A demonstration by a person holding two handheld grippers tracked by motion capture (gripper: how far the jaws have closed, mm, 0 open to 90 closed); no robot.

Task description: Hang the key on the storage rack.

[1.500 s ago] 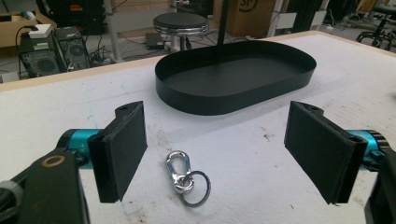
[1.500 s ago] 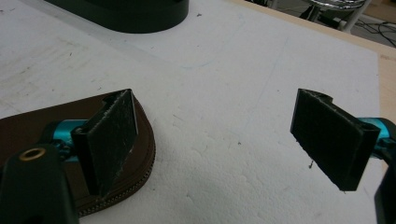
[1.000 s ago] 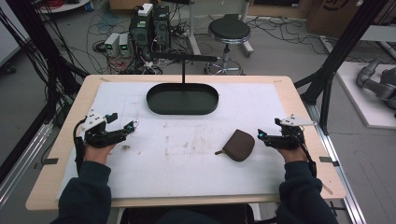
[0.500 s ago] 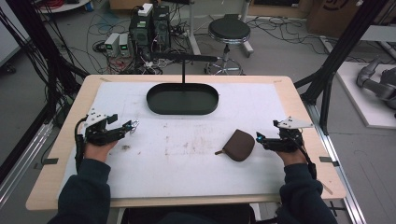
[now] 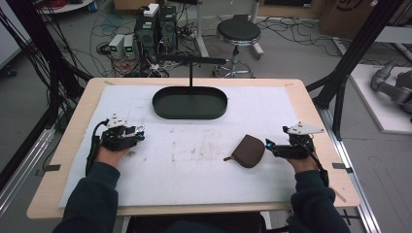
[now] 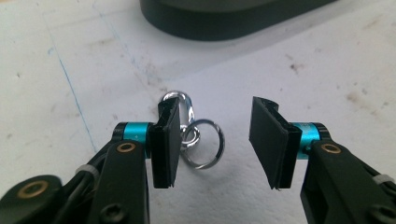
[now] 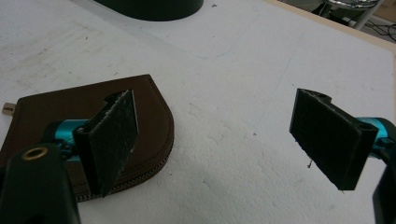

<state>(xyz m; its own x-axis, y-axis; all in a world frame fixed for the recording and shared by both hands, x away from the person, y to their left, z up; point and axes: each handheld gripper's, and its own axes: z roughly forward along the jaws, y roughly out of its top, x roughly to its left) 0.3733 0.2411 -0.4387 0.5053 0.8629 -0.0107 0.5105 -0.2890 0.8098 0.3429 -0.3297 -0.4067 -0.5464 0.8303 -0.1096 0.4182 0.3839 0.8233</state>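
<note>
A: Between the left gripper (image 6: 219, 144) pads lies the key ring with its carabiner clip (image 6: 194, 135), flat on the white mat (image 5: 194, 165); the jaws, apart, have just been closing.

B: Flat metal could skid out. The right gripper (image 7: 219, 135) gapes beside the brown zip pouch (image 5: 248, 150).
</note>
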